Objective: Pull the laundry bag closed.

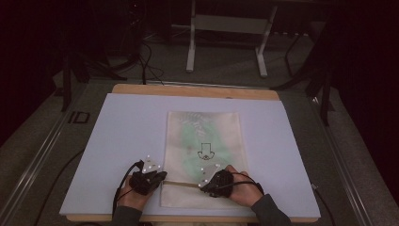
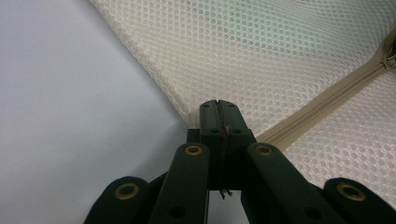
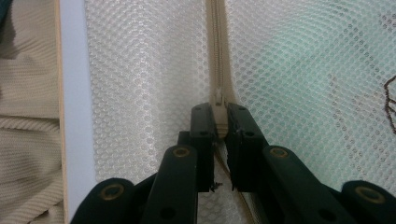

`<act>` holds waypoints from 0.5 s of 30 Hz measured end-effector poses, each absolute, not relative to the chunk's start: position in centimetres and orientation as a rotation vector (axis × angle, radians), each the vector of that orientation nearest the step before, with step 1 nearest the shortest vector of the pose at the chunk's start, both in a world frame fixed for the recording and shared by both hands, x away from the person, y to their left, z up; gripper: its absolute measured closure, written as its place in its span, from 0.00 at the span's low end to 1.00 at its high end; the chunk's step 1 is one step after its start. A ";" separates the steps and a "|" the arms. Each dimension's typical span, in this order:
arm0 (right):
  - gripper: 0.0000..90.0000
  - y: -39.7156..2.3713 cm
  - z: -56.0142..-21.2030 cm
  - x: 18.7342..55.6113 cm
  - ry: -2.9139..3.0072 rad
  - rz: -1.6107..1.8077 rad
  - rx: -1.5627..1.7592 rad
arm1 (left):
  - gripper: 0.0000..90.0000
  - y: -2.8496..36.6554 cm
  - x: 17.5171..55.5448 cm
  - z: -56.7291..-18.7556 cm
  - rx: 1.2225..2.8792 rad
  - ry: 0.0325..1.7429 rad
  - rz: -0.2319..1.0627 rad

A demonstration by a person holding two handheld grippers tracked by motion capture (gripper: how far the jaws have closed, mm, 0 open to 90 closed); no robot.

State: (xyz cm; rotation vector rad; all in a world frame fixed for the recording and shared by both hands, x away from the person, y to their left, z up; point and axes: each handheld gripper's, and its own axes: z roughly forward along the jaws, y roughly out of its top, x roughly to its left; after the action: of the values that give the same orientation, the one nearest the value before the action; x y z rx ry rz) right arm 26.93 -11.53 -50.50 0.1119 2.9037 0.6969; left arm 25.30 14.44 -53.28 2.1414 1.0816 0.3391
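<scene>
On the pale table (image 1: pixel 122 141), the left gripper (image 2: pixel 218 108) clenched the mesh bag's (image 1: pixel 202 127) edge while the right gripper (image 3: pixel 220 112) pinched the zipper pull (image 3: pixel 218 99), best drawn straight along the taut track.

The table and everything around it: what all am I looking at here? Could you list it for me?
Mesh bag: one, cream netting with something green inside, flat mid-table.
Zipper: one, beige, running across the bag's near end.
Zipper pull: one, beige, between the right gripper's jaws.
Mat: one, pale lavender-white, covering the table.
Table: one, wooden edge showing at the far side.
White frame: one, standing on the floor beyond the table.
Left gripper: one, black, shut on the bag's left edge.
Right gripper: one, black, pinching the zipper pull.
Hands: two, at the near edge.
</scene>
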 end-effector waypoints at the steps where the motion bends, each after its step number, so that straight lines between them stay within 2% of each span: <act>1: 0.91 -11.5 -50.5 26.9 2.903 0.694 0.113 | 0.99 14.4 25.3 -53.3 2.142 1.082 0.340; 15: 0.91 -11.6 -50.2 26.9 2.893 0.663 0.102 | 0.99 14.4 25.3 -53.3 2.142 1.080 0.339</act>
State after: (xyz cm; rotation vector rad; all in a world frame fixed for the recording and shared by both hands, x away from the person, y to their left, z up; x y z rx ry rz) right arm 26.86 -11.63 -50.17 0.1025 2.8927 0.6629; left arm 25.30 14.45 -53.28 2.1418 1.0805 0.3388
